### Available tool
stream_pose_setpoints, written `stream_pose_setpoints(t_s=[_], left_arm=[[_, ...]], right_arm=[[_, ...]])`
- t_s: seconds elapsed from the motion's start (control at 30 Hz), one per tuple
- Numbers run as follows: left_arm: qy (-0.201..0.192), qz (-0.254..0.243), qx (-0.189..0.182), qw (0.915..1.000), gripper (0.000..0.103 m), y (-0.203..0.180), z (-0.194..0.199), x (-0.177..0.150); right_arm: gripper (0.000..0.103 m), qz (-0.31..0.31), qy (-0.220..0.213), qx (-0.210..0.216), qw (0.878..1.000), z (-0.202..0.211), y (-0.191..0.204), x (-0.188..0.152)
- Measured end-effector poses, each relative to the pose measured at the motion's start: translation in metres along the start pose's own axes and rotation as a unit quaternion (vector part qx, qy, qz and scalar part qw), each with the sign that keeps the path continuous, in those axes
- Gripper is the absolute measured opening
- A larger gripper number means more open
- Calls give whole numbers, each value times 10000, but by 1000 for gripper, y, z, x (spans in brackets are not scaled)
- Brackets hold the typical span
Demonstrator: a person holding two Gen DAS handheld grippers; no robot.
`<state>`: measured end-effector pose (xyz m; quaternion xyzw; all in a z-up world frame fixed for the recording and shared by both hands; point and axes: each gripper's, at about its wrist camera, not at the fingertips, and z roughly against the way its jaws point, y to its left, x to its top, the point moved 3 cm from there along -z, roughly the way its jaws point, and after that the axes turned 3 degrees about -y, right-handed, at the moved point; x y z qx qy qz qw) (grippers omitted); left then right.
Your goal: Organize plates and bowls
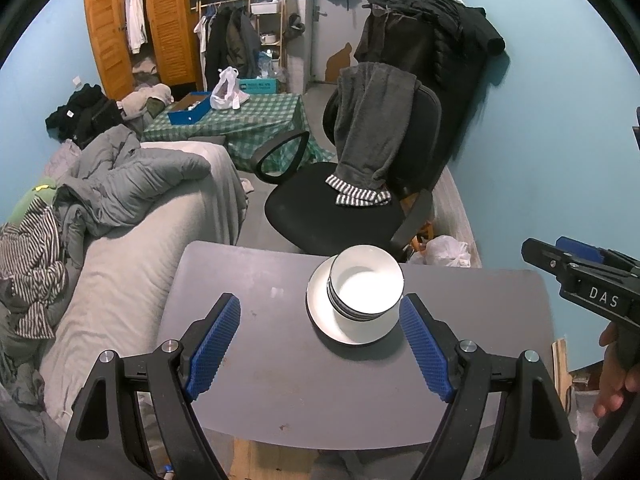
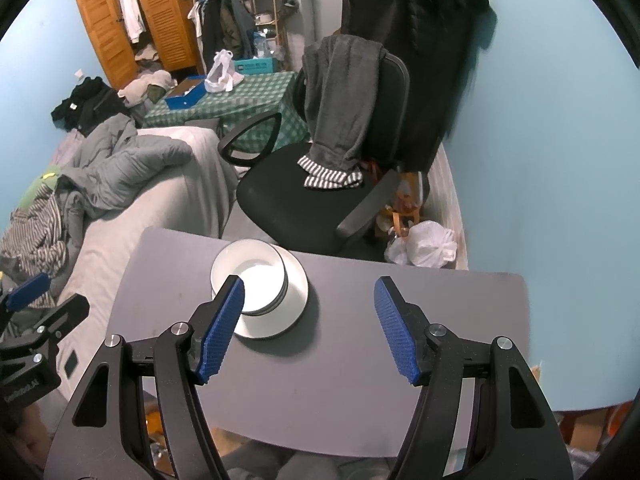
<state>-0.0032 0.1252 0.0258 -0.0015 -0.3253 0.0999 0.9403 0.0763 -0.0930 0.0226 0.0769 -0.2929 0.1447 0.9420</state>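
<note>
Blue-walled bedroom, cluttered; small grey desk (image 1: 280, 360) at the foot of the scene.

Left gripper (image 1: 320, 344): jaws stand wide apart, nothing between the blue ribbed pads (image 1: 214, 344). It hangs over the near half of the desk, angled down. Its right-hand pad sits just beside the plate's rim in the left wrist view; contact cannot be told.

Right gripper (image 2: 310, 328): jaws also apart, empty, over the desk's near right part. A hand (image 1: 616, 384) shows on its handle at the edge of the left wrist view.

Stack of white bowls (image 1: 366, 286), nested, dark bands at the rims, sits on a white plate (image 1: 320, 308). The stack is off-centre on the plate, toward the far side. Plate rests flat on the desk, toward its far edge.

Beyond the desk: black office chair (image 1: 320, 208) with a grey garment (image 1: 372, 128) draped over its back, striped cuff on the seat. Left of the desk, a bed (image 1: 132, 260) with a grey quilt and striped clothing heaped on it. White plastic bag (image 2: 428, 244) on the floor by the right wall. Further back, a table under a green checked cloth (image 1: 256, 120) and an open wooden wardrobe (image 1: 160, 28). Dark coats (image 1: 432, 40) hang on the right wall.
</note>
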Motion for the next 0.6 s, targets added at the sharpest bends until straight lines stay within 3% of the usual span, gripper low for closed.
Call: stream_pose_setpoints(t_s=[0.6], left_arm=[[33,-18,-25,10000,83,-5,6,0]], right_arm=[[66,-17,-9,29,10000,1,0,-2]])
